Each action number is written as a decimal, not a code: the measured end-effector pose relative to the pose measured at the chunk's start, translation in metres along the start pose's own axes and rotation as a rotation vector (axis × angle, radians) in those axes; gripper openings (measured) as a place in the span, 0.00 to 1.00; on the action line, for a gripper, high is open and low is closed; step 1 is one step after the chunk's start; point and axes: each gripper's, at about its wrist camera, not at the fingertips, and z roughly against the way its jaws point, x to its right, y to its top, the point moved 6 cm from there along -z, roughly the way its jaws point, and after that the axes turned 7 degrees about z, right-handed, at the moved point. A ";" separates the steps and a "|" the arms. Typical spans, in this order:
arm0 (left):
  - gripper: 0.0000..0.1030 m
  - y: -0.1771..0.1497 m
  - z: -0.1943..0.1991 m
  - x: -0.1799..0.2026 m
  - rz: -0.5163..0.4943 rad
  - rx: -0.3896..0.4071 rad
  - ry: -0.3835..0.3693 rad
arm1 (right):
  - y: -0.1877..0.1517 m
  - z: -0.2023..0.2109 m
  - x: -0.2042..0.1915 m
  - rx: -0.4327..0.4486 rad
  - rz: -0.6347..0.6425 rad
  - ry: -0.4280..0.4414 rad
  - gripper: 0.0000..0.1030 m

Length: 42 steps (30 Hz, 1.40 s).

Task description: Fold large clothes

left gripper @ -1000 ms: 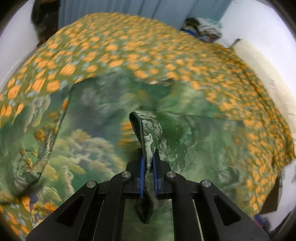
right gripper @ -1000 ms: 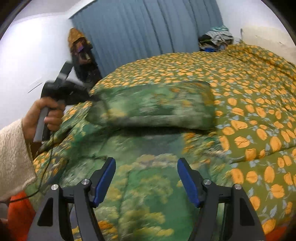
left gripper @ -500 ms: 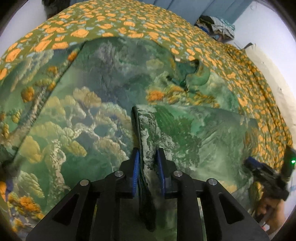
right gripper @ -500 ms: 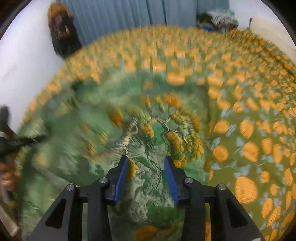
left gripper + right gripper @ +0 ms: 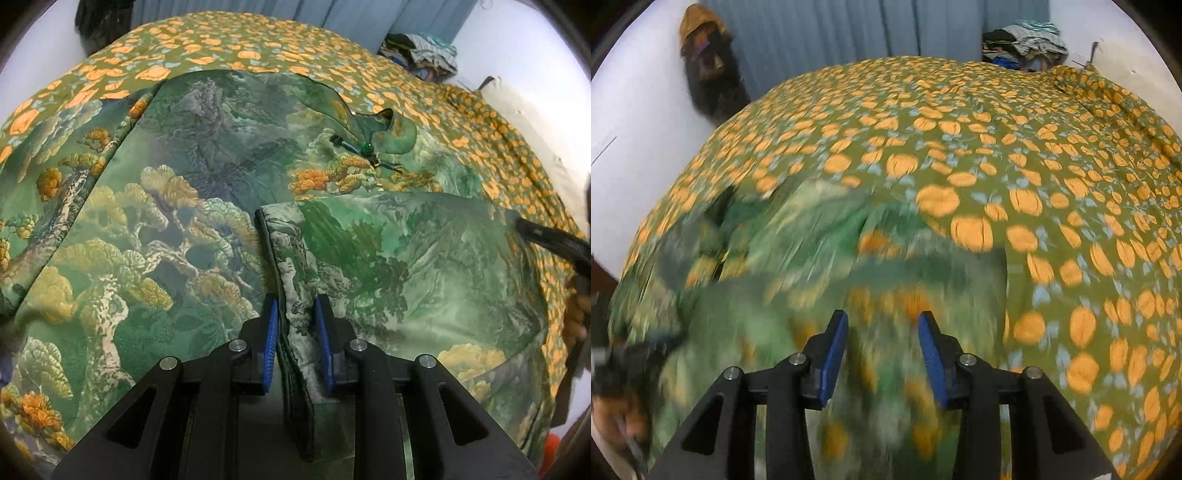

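The left gripper (image 5: pixel 295 328) had its blue pads around a folded hem of the green landscape-print garment (image 5: pixel 192 229), though contact was unclear. The right gripper (image 5: pixel 882 350) stood parted and empty above the blurred cloth. The garment lay spread on the orange-flowered bedspread (image 5: pixel 1015 155), a clothes heap (image 5: pixel 1023 40) beyond.

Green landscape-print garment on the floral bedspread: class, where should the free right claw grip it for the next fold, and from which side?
Grip the green landscape-print garment at the right-hand edge of its folded flap, coming from the right. The left claw already pinches the flap's piped left edge, and the right claw gapes empty.
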 end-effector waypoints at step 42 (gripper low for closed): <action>0.93 -0.054 0.196 -0.186 0.232 0.104 0.213 | -0.207 0.172 -0.130 0.196 0.154 -0.027 0.73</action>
